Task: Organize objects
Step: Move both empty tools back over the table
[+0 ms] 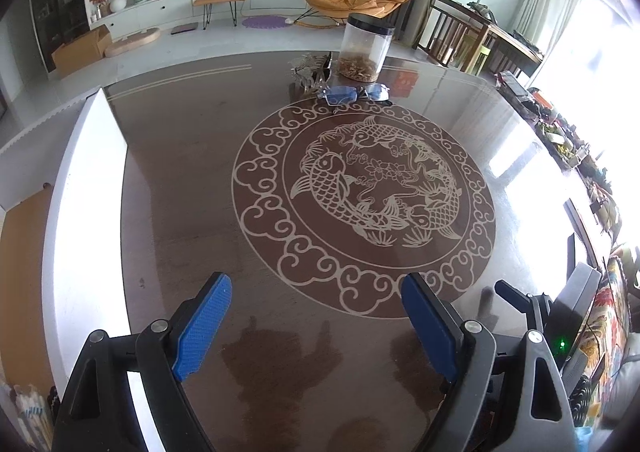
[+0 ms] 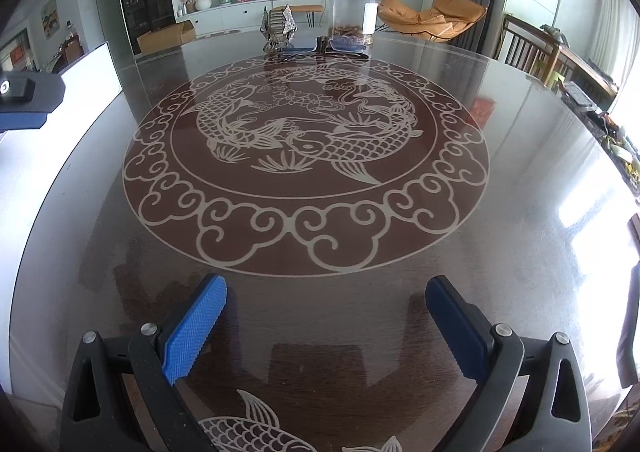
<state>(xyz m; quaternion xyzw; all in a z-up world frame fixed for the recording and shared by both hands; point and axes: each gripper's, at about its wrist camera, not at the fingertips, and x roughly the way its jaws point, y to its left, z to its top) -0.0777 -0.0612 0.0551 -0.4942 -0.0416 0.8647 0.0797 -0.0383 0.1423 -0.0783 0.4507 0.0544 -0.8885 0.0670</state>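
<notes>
While both sets of fingers, left gripper (image 1: 316, 326) and right gripper (image 2: 326, 326), stand wide and empty, the glasses (image 1: 354, 93) lie on the far tabletop (image 1: 180, 212) (just before the jar (image 1: 364, 48)).

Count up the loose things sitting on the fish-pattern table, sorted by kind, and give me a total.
Clear jar with black lid: 1
Pair of glasses: 1
Metallic ornament: 1
Total: 3, all grouped at the table's far edge.
</notes>
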